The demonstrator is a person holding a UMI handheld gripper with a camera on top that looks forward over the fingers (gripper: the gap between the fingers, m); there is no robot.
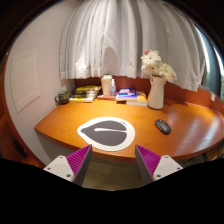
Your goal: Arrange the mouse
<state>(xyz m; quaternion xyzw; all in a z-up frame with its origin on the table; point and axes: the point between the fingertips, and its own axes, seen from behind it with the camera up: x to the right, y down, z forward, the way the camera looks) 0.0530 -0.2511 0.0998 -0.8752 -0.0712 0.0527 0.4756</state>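
Observation:
A dark mouse lies on the orange wooden table, to the right of a round grey-and-white mouse mat. My gripper is open and empty, its purple pads spread wide, held back from the table's near edge. The mat lies just ahead of the fingers and the mouse is beyond the right finger.
A white vase with pale flowers stands behind the mouse. Stacked books, a white container, more books and a dark bowl line the back of the table. White curtains hang behind.

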